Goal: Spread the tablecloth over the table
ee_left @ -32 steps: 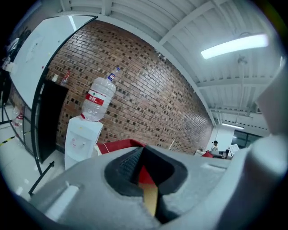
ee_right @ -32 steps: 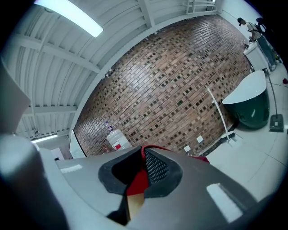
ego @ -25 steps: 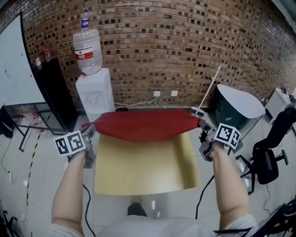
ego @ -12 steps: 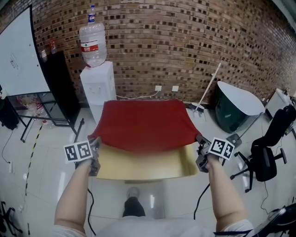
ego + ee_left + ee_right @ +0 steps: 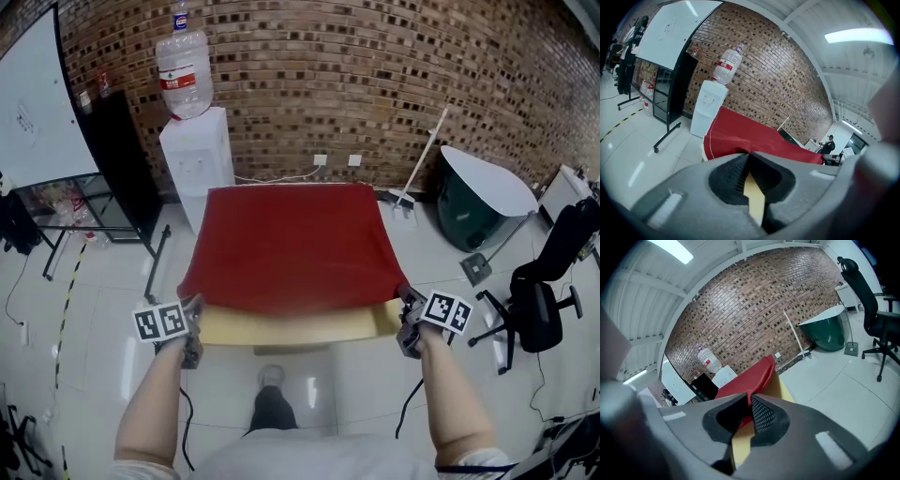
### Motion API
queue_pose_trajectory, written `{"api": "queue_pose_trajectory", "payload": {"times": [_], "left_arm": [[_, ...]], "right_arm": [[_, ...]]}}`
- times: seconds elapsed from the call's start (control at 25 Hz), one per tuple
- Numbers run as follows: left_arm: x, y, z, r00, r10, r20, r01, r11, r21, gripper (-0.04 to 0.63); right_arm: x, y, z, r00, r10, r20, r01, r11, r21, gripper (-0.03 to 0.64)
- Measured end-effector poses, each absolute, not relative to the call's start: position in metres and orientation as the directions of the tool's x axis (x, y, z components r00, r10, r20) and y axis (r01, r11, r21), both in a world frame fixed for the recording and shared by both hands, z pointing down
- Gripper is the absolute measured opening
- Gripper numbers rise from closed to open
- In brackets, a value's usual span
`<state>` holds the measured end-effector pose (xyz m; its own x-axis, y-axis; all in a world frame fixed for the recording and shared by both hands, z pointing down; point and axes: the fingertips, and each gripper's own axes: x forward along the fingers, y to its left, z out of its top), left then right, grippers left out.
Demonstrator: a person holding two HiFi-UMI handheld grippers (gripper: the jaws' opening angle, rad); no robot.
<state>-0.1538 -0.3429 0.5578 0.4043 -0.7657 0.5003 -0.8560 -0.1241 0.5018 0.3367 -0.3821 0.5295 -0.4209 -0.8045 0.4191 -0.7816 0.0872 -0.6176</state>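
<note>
we see the left gripper point(image 5: 192, 306) and right gripper point(image 5: 405, 299) pinching the red fabric tablecloth's point(image 5: 291, 242) lower corners, the left grip seemingly thin, above the pale yellow rectangular table point(image 5: 300, 327).

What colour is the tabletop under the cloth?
Pale yellow; the bare tabletop strip beside the cloth shows best in the head view.

The left gripper point(image 5: 749, 154) pinches the near edge of the red tablecloth point(image 5: 754, 136). Beyond stands a water dispenser point(image 5: 707, 110) (bottle on top).
</note>
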Motion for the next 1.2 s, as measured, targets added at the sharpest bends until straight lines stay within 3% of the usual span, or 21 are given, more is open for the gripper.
{"api": "queue_pose_trajectory", "payload": {"times": [0.64,1.12,1.2], "left_arm": [[-0.141,-0.28,0.618,0.417,-0.709,0.568,-0.838,-0.06,0.542,0.008],[-0.144,-0.262,0.633,0.4,-0.712,0.577,-0.819,0.005,0.573,0.011],[-0.149,-0.261,0.634,0.383,-0.719,0.579,-0.826,0.013,0.563,0.039]], "right_arm": [[0.363,-0.321,0.612,-0.36,-0.755,0.548,-0.814,-0.033,-0.58,0.012],[0.365,-0.308,0.633,-0.363,-0.747,0.557,-0.805,-0.05,-0.592,0.015],[0.363,-0.307,0.633,-0.363,-0.746,0.557,-0.812,-0.04,-0.582,0.039]]}}
